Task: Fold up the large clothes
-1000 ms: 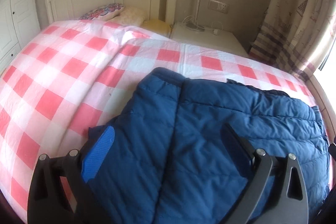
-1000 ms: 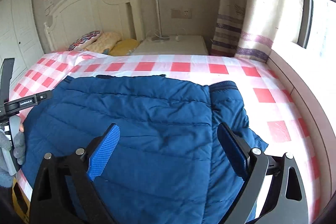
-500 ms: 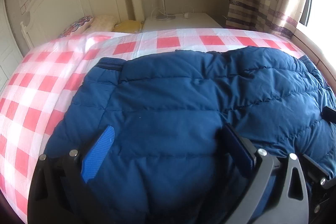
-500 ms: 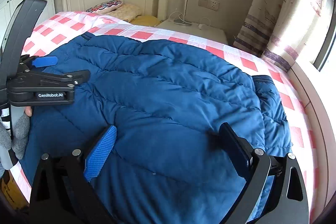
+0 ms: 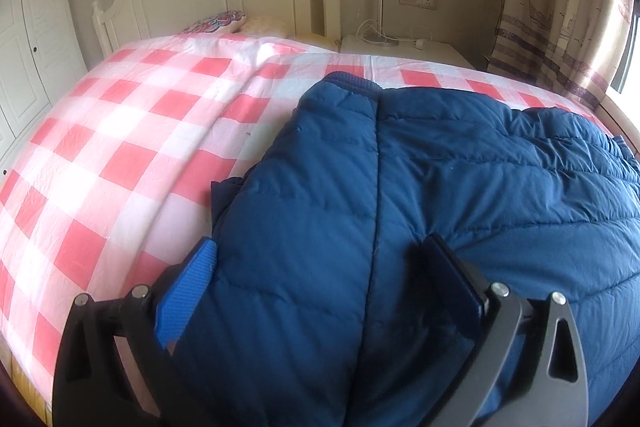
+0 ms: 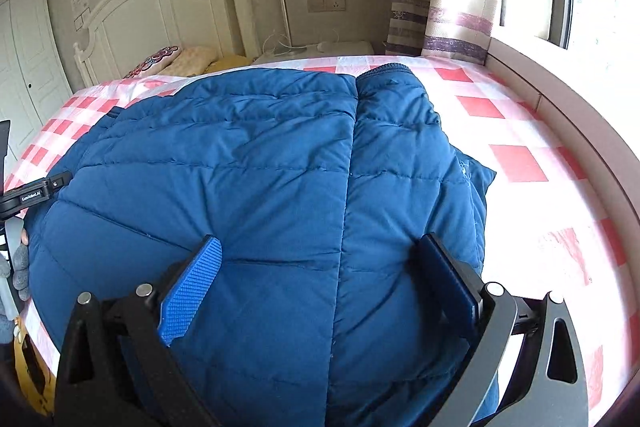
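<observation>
Your bed with the pink-and-white checked cover (image 5: pixel 120 131) fills both views, and the big navy quilted puffer jacket (image 6: pixel 248 163) lies across its near half, close to the edge you stand at. As far as these views show, the jacket is spread flat, and both sleeves look already laid inward along the body: the left one (image 5: pixel 320 163) runs from its ribbed cuff down toward you in the left wrist view, and the right one (image 6: pixel 400 131) does the same in the right wrist view. I judge that the side folds are done and the lengthwise fold, hem toward collar or the reverse, is left. A loose flap of navy fabric (image 6: pixel 476 183) sticks out past the right sleeve, so you may want to tuck it in first.

Your left gripper (image 5: pixel 320 267) hovers low over the left sleeve with its tongs spread wide and nothing clamped. Your right gripper (image 6: pixel 320 263) sits over the seam between body and right sleeve, tongs equally wide, gripping nothing. Whether the pads press the padding, I cannot tell.
</observation>
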The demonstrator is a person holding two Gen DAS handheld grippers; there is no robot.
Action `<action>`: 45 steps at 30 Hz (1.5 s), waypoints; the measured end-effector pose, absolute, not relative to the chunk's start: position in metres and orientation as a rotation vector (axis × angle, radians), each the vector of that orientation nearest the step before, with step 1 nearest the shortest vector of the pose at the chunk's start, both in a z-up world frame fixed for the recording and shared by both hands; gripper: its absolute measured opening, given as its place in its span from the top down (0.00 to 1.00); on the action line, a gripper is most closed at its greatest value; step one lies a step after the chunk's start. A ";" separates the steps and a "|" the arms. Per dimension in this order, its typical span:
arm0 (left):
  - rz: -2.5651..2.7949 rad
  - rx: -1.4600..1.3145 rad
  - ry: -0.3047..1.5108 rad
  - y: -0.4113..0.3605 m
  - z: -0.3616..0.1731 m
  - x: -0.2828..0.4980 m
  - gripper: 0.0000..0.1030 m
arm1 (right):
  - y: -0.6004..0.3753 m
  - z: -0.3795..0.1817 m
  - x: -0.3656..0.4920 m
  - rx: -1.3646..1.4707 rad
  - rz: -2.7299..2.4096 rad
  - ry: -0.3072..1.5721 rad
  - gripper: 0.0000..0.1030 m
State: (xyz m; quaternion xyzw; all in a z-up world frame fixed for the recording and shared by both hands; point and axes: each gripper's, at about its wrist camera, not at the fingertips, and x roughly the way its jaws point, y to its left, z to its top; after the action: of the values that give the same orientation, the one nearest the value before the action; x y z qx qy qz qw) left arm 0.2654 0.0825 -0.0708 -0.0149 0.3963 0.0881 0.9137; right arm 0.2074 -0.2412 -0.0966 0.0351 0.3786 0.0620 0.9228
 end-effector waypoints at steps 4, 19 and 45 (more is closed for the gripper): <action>0.160 -0.067 0.820 0.087 -0.072 0.265 0.01 | -0.243 -0.096 0.208 0.080 0.133 0.776 0.09; 0.040 0.019 0.755 0.017 -0.045 0.211 0.02 | -0.158 -0.066 0.157 -0.105 0.245 0.702 0.09; 0.070 0.007 0.753 0.079 -0.087 0.170 0.01 | -0.268 -0.078 0.107 0.287 0.184 0.703 0.08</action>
State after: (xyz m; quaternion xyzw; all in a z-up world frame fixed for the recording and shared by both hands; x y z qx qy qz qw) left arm 0.1704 0.0795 -0.0875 0.0033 0.3678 0.0343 0.9293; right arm 0.1070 -0.2675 -0.0780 0.1397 0.3428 0.0897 0.9246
